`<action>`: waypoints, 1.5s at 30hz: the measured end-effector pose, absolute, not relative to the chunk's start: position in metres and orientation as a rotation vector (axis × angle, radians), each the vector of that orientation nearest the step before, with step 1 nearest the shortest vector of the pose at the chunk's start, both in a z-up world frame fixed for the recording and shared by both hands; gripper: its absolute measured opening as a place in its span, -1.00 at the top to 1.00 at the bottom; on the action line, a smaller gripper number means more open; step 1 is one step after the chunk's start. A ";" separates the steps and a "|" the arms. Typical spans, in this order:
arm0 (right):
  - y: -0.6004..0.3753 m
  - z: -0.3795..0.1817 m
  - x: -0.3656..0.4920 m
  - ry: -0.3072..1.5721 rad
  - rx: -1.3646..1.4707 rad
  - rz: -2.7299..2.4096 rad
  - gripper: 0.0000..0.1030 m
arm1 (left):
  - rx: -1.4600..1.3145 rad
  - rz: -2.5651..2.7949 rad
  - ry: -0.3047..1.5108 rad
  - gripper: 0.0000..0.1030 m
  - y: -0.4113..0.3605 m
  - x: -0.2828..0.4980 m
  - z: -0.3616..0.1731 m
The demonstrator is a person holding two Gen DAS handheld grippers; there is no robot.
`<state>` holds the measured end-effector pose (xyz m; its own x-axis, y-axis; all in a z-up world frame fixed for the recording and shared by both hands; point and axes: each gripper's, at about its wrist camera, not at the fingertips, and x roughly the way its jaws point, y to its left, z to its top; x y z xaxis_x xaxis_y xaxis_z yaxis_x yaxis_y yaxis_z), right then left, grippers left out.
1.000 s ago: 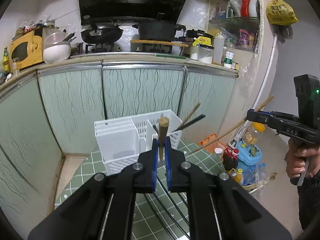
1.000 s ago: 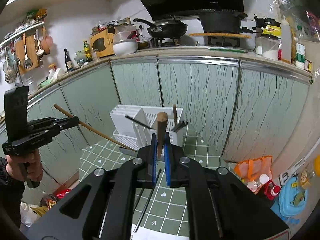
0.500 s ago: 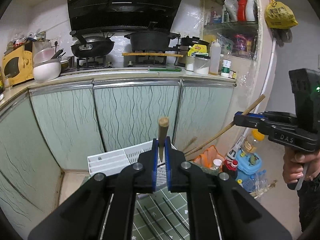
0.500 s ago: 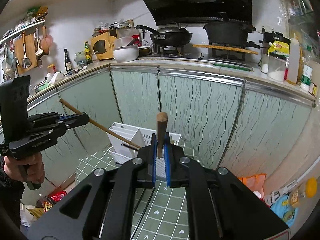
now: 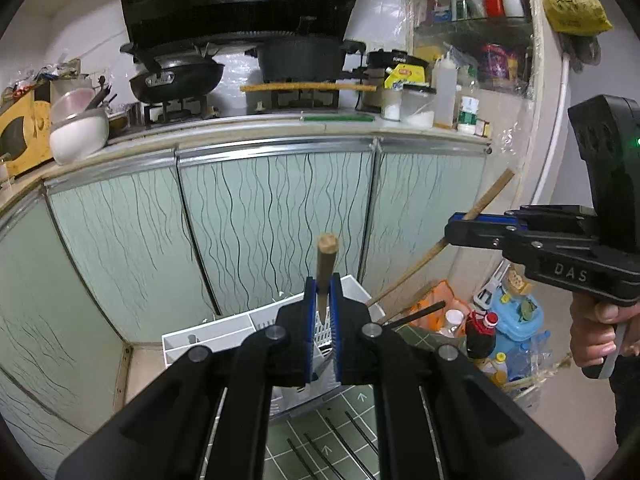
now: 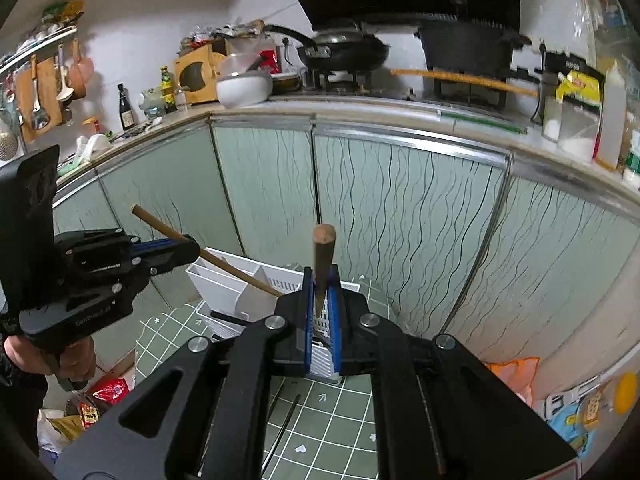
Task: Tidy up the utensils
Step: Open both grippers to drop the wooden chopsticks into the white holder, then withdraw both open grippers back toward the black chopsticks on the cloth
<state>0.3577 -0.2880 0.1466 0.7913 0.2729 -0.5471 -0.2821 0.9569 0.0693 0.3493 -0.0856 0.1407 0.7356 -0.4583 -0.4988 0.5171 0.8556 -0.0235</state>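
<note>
"DAS" in pale letters on the black body of the right gripper, right side of the left wrist view. Faint brand lettering on the left gripper, lower left of the right wrist view, unreadable.

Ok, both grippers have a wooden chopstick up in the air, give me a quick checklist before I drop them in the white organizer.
1. Left gripper shut on its wooden chopstick: ok.
2. Right gripper shut on its chopstick: ok.
3. White organizer upright on the green mat: ok.
4. Chopstick tips lined up over a compartment: cannot tell.
5. Black chopsticks left on the mat: not ok, not yet sorted.
</note>
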 end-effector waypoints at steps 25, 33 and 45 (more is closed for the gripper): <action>-0.300 0.119 0.361 0.580 -0.052 0.280 -0.86 | 0.197 -0.438 0.477 -0.93 -0.078 0.351 0.120; -0.295 0.120 0.327 0.529 -0.077 0.297 -0.86 | 0.158 -0.429 0.461 -0.93 -0.068 0.330 0.128; -0.291 0.115 0.263 0.487 -0.069 0.271 -0.86 | 0.126 -0.399 0.457 -0.93 -0.046 0.277 0.124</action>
